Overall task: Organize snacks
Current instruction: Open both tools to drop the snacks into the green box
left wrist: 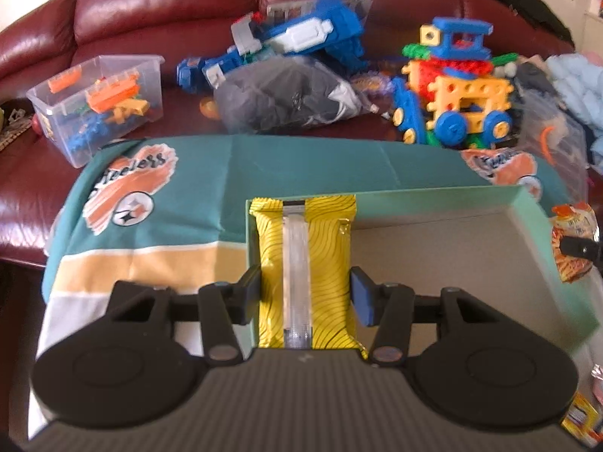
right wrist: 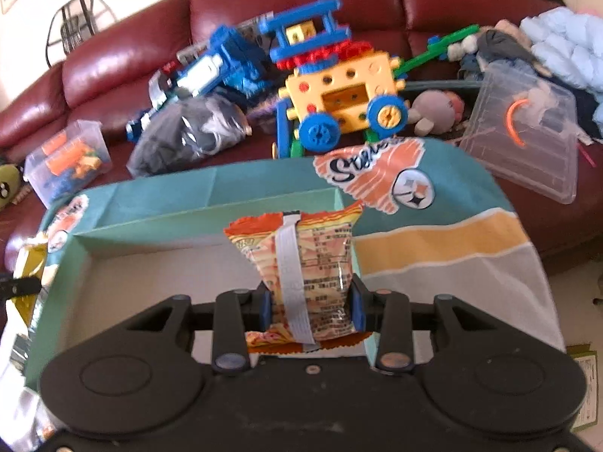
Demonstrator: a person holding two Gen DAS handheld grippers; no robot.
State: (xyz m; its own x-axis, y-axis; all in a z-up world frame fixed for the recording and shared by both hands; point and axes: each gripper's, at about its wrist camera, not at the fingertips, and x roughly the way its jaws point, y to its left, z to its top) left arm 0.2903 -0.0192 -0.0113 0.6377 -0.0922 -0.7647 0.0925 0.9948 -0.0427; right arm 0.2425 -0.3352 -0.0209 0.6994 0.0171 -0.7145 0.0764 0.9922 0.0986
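Observation:
My left gripper is shut on a yellow snack pack with black wavy lines, held lengthwise over the left end of a shallow light-green box. My right gripper is shut on an orange snack pack, held over the right end of the same box. The box's grey floor shows bare between the two packs. Each view catches the other pack at its edge: the orange snack pack at the right, the yellow snack pack at the left.
The box lies on a teal, yellow and white printed cloth in front of a dark red leather sofa. The sofa seat carries plastic toy vehicles, clear bins, a bagged dark bundle and pale blue bedding. Another packet lies near right.

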